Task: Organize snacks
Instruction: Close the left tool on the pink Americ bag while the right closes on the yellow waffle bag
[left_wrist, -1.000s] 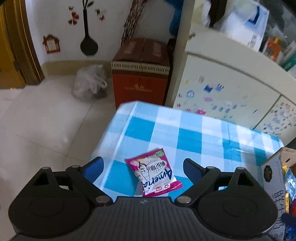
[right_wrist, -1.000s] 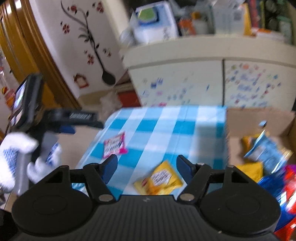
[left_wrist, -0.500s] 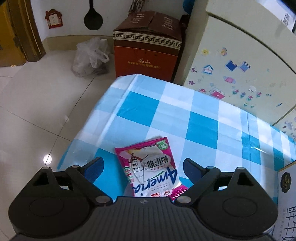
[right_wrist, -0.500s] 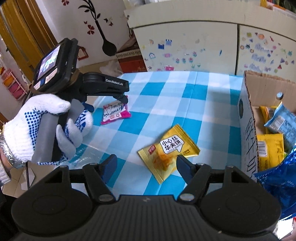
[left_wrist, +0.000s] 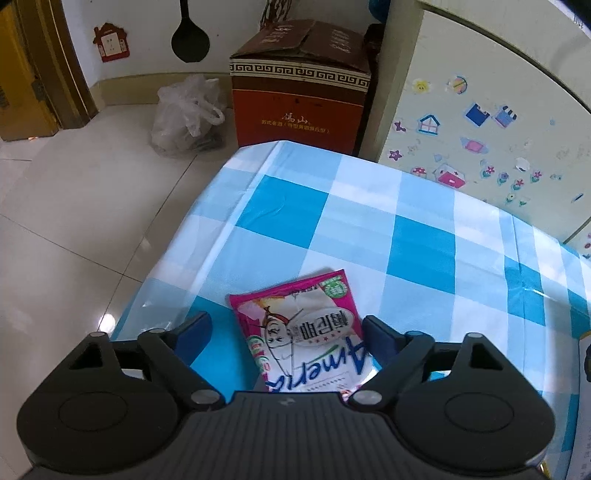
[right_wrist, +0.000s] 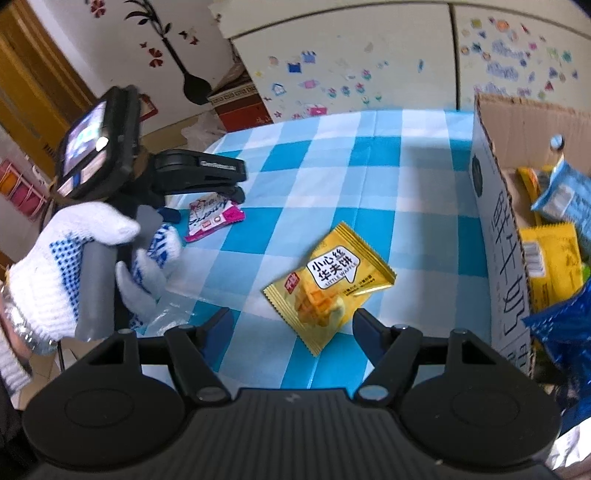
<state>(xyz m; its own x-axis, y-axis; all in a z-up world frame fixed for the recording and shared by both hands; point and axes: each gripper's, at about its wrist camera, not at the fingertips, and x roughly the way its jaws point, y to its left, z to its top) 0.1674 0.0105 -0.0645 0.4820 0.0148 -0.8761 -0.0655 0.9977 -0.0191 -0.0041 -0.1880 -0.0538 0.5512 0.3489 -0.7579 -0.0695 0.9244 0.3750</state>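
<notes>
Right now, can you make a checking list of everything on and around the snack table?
Surface: blue-and-white checked tablecloth, smooth and flat.
Job's things: pink snack packet and yellow waffle packet lie flat; cardboard box at the table's right side holds more snacks.
Clutter: nothing seen on the cloth.
Grippers: left gripper closing, pink packet between its fingers, left side not yet touching; right gripper open just before the yellow packet.
Cables: nothing seen.
Surroundings: red-brown carton, plastic bag, stickered cabinet.
</notes>
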